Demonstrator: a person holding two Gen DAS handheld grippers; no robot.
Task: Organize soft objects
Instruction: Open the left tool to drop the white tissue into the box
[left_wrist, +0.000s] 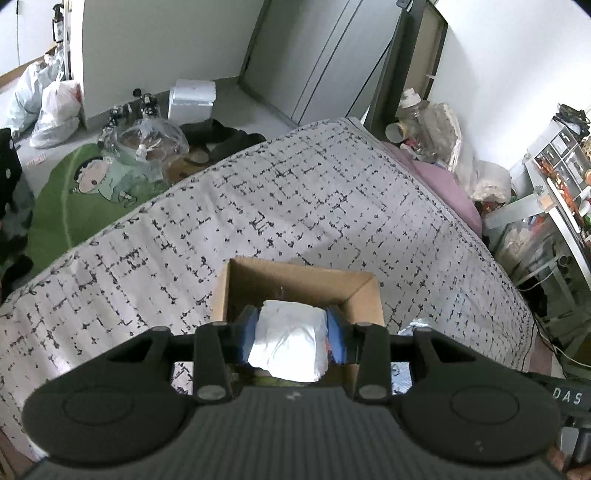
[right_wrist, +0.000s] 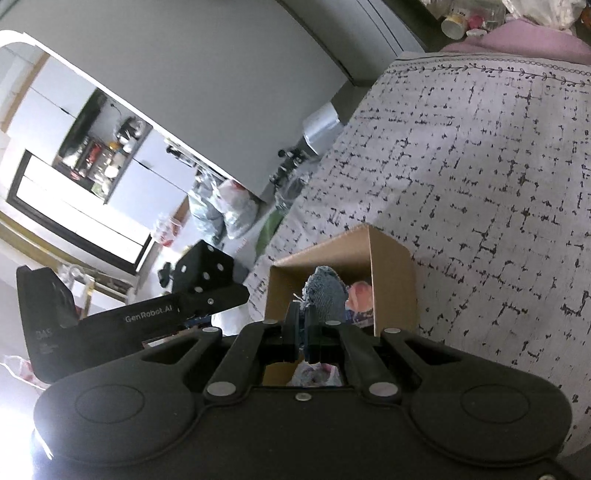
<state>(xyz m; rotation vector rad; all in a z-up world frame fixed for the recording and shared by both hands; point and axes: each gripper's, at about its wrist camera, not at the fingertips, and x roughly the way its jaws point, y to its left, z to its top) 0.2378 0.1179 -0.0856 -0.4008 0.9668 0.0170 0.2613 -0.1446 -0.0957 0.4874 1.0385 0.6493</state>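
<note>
My left gripper (left_wrist: 291, 332) is shut on a white soft packet (left_wrist: 290, 341), its blue pads (left_wrist: 336, 332) pressing both sides. The packet hangs over an open cardboard box (left_wrist: 295, 271) standing on the bed. In the right wrist view my right gripper (right_wrist: 304, 321) is shut, pinching a blue-grey knitted cloth (right_wrist: 327, 295) that sticks up past the fingertips above the same box (right_wrist: 391, 273). A pink soft item (right_wrist: 360, 295) lies inside the box. The left tool's black housing (right_wrist: 147, 321) shows to the left of the box.
The box sits on a white bedspread with black dashes (left_wrist: 295, 192). A pink pillow (left_wrist: 447, 184) lies at the bed's far right corner. A green cartoon rug (left_wrist: 74, 192), plastic bags (left_wrist: 55, 110) and a silver box (left_wrist: 192, 99) are on the floor. A cluttered shelf (left_wrist: 554, 177) stands at the right.
</note>
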